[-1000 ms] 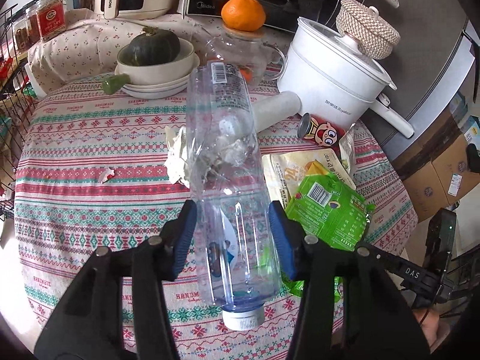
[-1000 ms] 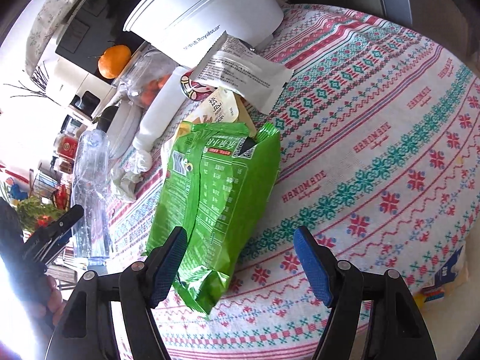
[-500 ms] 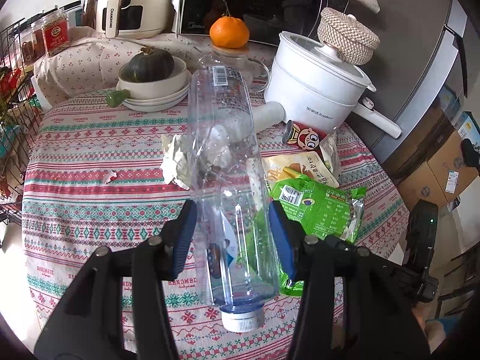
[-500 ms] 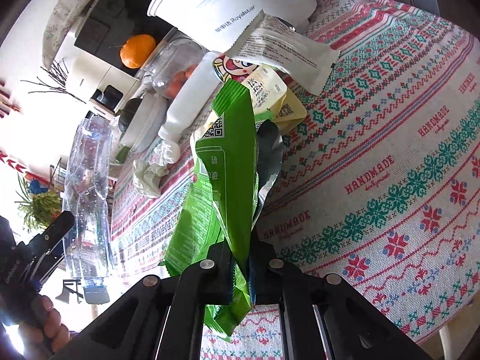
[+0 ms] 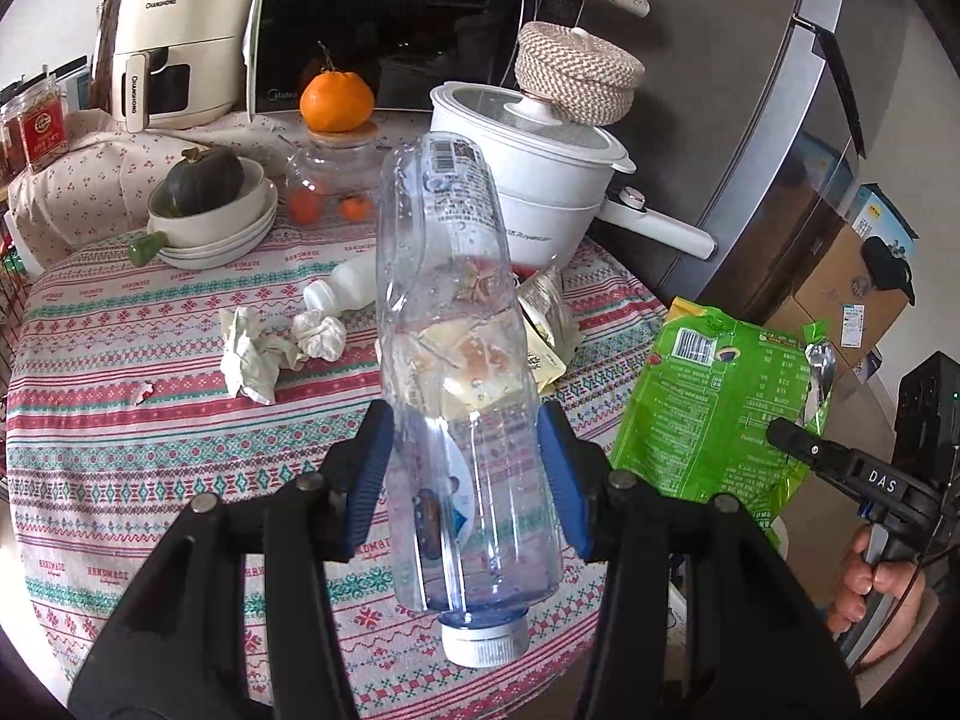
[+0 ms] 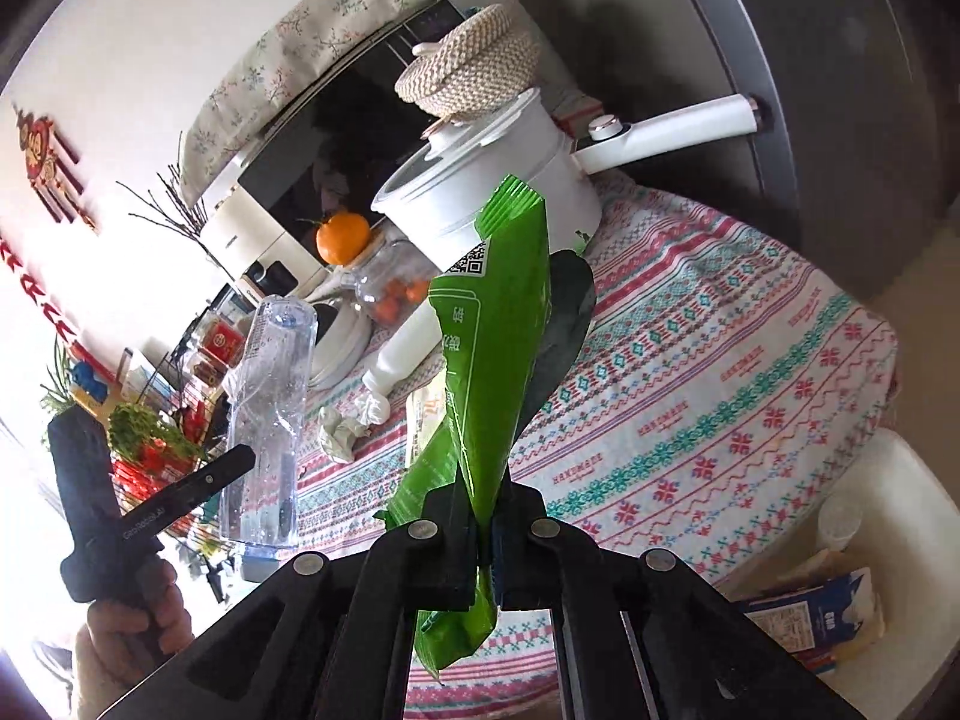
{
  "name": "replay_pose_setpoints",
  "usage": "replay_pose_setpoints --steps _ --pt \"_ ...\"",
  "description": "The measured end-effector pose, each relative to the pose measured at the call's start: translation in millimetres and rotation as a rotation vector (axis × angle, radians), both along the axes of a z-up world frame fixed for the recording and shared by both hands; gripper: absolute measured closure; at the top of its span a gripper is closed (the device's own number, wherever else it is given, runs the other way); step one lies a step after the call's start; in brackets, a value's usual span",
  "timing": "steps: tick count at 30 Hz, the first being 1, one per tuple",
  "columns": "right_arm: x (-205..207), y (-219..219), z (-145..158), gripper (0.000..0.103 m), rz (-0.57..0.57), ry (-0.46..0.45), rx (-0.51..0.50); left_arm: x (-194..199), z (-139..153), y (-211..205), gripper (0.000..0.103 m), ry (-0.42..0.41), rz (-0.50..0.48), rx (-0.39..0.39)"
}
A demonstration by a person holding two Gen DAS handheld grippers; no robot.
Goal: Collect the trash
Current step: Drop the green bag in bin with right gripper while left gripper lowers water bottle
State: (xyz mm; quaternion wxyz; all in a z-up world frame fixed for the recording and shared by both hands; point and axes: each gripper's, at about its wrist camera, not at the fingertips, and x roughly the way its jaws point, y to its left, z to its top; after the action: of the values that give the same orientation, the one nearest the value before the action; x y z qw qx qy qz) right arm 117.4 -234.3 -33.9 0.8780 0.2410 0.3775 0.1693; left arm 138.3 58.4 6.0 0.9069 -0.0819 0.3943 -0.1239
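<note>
My left gripper (image 5: 465,474) is shut on a clear plastic bottle (image 5: 456,360), cap toward the camera, held above the table; the bottle also shows in the right wrist view (image 6: 270,414). My right gripper (image 6: 483,534) is shut on a green snack bag (image 6: 492,348), lifted off the table; the bag also shows at the right of the left wrist view (image 5: 720,414). Crumpled tissues (image 5: 255,354), a small white bottle (image 5: 345,291) and a yellow wrapper (image 5: 543,336) lie on the patterned tablecloth (image 5: 120,456).
A white electric pot (image 5: 540,180) with a woven lid, a glass jar with an orange (image 5: 336,102) on top, and stacked bowls with a squash (image 5: 210,204) stand at the back. A white bin (image 6: 864,540) holding a carton sits beside the table, lower right.
My right gripper closed on the green bag and lifted it off the table toward the right edge. My left gripper pulled back and up with the bottle.
</note>
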Motion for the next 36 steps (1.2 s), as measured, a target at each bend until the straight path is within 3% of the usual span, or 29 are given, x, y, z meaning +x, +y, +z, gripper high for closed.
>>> replay_pose_setpoints --steps 8,14,24,32,36 --pt "-41.9 -76.5 17.9 0.1 -0.112 -0.02 -0.041 -20.4 7.2 -63.8 0.052 -0.029 -0.158 0.011" --pt "-70.4 -118.0 16.2 0.1 -0.188 0.031 -0.106 -35.9 -0.8 -117.7 0.052 0.016 -0.29 0.013" --pt "-82.6 -160.4 -39.6 0.1 -0.275 0.277 -0.2 -65.9 -25.8 -203.2 0.052 0.108 -0.492 0.069" --pt "-70.8 -163.5 -89.4 0.099 -0.234 0.437 -0.252 -78.6 -46.6 -242.8 0.052 0.179 -0.568 0.089" --pt "-64.0 -161.0 -106.1 0.098 -0.214 0.495 -0.244 -78.1 -50.5 -254.2 0.052 0.163 -0.571 0.08"
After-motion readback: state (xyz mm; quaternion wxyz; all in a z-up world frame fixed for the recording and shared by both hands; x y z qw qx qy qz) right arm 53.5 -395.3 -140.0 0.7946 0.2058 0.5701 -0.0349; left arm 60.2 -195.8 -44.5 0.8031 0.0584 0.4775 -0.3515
